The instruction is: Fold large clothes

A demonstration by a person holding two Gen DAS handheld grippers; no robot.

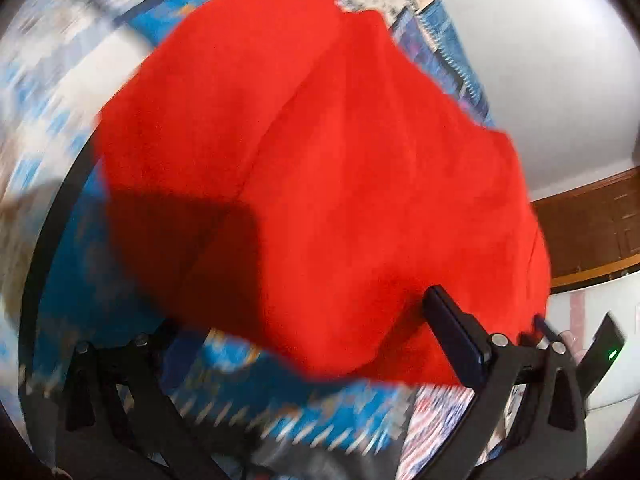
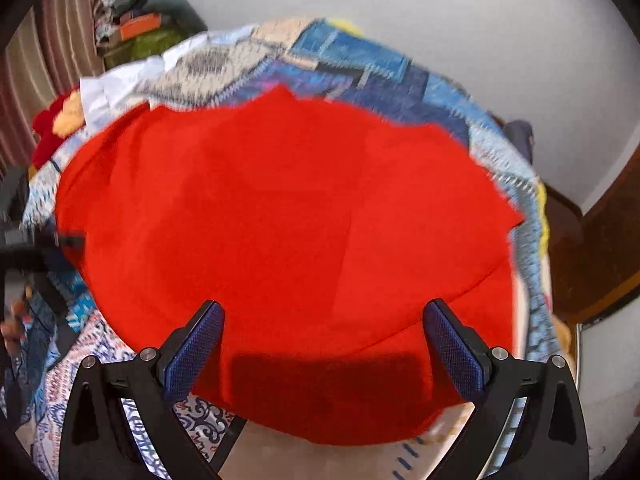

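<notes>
A large red garment (image 2: 280,216) lies spread over a bed with a blue patterned quilt (image 2: 360,60). My right gripper (image 2: 324,344) hovers open over the garment's near edge, both blue pads (image 2: 200,344) bare and nothing between them. In the left wrist view the red garment (image 1: 320,168) fills the frame, blurred and partly lifted off the quilt (image 1: 68,272). My left gripper (image 1: 320,332) stands with its jaws wide apart. Its right finger (image 1: 456,336) shows against the cloth, while the cloth hides its left finger. A dark blurred shape at the garment's left edge (image 2: 60,240) looks like the left gripper.
A white garment (image 2: 116,84) and red and orange clothes (image 2: 52,124) lie at the bed's far left. A pile of clothes (image 2: 136,12) and a striped curtain (image 2: 60,40) stand behind. Brown wooden furniture (image 2: 592,248) borders the bed on the right, by a white wall (image 2: 480,8).
</notes>
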